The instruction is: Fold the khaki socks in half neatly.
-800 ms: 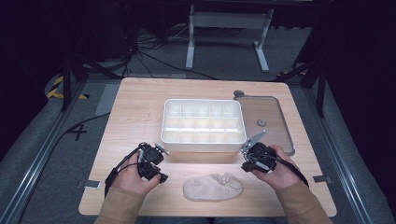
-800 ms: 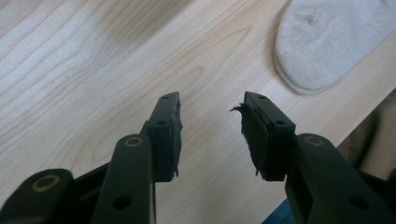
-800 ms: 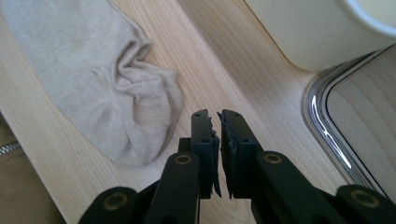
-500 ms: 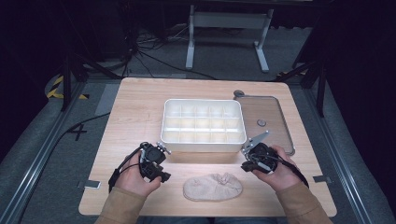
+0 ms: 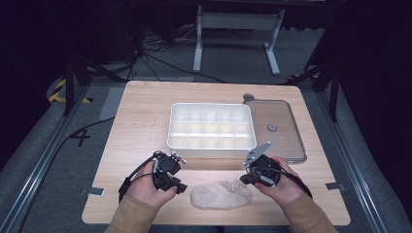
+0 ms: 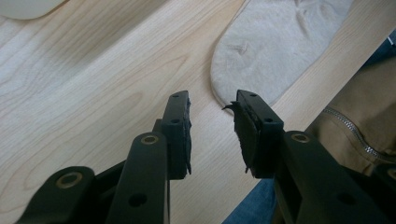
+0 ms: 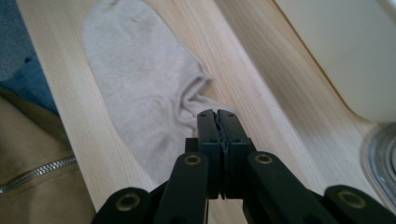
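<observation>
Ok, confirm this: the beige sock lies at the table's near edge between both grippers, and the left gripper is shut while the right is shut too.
Not quite. The left gripper is open, its jaws apart just short of the sock, as the left gripper view shows. The rest holds: the right gripper is shut.

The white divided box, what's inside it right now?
The white divided box sits open with rows of small compartments, and every one visible from the high view looks bare. The near wall hides a strip of the front row's floor, so something flat there can't be ruled out.
</observation>
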A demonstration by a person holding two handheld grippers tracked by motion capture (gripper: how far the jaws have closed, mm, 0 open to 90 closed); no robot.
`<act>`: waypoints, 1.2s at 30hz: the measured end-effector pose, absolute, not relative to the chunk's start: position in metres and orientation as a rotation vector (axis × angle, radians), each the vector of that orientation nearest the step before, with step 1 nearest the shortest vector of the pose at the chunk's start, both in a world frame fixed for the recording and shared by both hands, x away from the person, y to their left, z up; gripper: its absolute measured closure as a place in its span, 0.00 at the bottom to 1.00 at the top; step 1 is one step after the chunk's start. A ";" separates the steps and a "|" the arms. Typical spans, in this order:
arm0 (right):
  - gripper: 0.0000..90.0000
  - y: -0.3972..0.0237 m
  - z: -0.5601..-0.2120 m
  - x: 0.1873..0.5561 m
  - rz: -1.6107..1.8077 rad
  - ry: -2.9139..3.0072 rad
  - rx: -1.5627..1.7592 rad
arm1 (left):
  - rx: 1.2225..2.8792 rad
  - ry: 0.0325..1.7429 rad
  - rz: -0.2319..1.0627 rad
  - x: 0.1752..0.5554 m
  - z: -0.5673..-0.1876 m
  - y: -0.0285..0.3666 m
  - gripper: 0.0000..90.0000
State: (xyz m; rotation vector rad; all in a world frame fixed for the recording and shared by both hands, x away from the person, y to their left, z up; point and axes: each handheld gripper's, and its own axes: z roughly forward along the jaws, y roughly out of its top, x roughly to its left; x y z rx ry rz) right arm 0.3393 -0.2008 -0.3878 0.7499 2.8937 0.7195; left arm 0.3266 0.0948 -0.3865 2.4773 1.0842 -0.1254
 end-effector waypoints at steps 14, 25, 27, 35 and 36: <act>1.00 -0.173 -0.398 0.330 0.837 2.881 0.654 | 2.515 1.051 -0.167 0.327 -0.394 0.085 0.73; 1.00 -0.160 -0.414 0.329 0.854 2.911 0.628 | 2.514 1.074 -0.173 0.330 -0.407 0.079 0.70; 1.00 -0.158 -0.418 0.330 0.851 2.909 0.650 | 2.524 1.071 -0.180 0.331 -0.411 0.077 0.70; 1.00 -0.153 -0.435 0.335 0.899 2.866 0.715 | 2.568 1.071 -0.217 0.331 -0.422 0.069 0.69; 1.00 -0.153 -0.436 0.335 0.897 2.872 0.717 | 2.570 1.076 -0.227 0.331 -0.423 0.069 0.70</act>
